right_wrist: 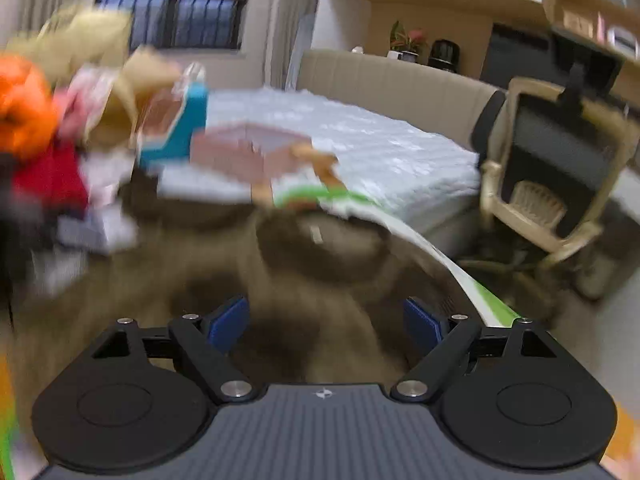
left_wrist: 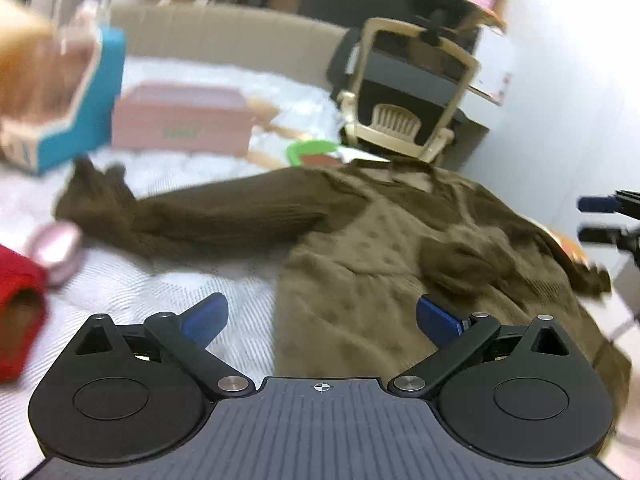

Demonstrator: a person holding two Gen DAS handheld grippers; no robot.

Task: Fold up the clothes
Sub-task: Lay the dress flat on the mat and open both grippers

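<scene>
A brown knitted garment (left_wrist: 380, 240) lies spread on the white bed cover (left_wrist: 200, 280), one dark ribbed sleeve (left_wrist: 208, 216) stretched out to the left. My left gripper (left_wrist: 320, 316) hovers open over the garment's lower left edge, nothing between its blue pads (left_wrist: 204, 320). The right gripper (left_wrist: 600, 220) shows at the far right edge of the left wrist view, its two fingers apart. In the blurred right wrist view my right gripper (right_wrist: 326, 324) stands open above the brown garment (right_wrist: 320, 280), near its collar (right_wrist: 320, 240).
A pink box (left_wrist: 180, 120), a blue-and-tan carton (left_wrist: 68, 92) and a green-rimmed item (left_wrist: 312, 152) sit on the bed behind the garment. Red cloth (left_wrist: 16, 312) lies at the left. A beige desk chair (left_wrist: 412, 92) stands beyond the bed's edge.
</scene>
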